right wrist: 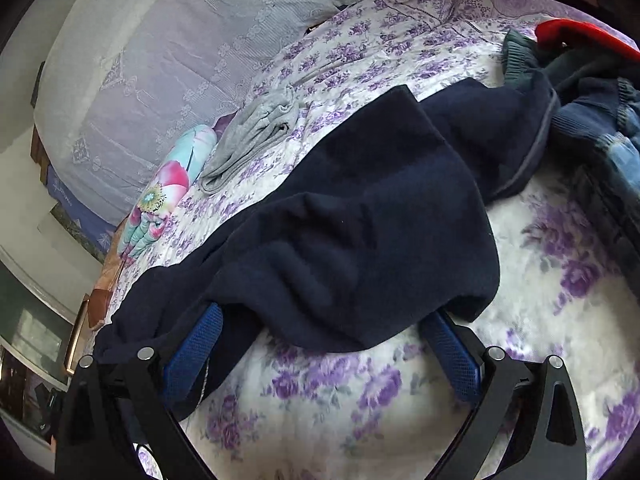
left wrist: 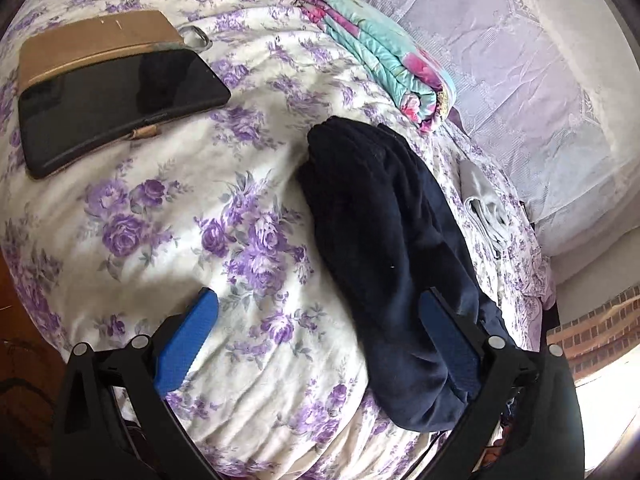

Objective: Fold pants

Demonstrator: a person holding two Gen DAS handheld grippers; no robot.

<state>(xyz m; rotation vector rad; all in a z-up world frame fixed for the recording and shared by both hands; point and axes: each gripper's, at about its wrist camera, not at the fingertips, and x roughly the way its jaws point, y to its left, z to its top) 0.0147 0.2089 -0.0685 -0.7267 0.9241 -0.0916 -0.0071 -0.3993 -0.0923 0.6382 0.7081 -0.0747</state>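
Navy pants (left wrist: pixel 384 216) lie lengthwise on a floral bedspread (left wrist: pixel 168 216), stretching away from both wide-open grippers (left wrist: pixel 318 320) (right wrist: pixel 324 336).

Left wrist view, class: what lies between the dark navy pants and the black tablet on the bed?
Only bare purple-flowered white bedspread lies between the dark navy pants and the black tablet; nothing else sits there. This shows in the left wrist view.
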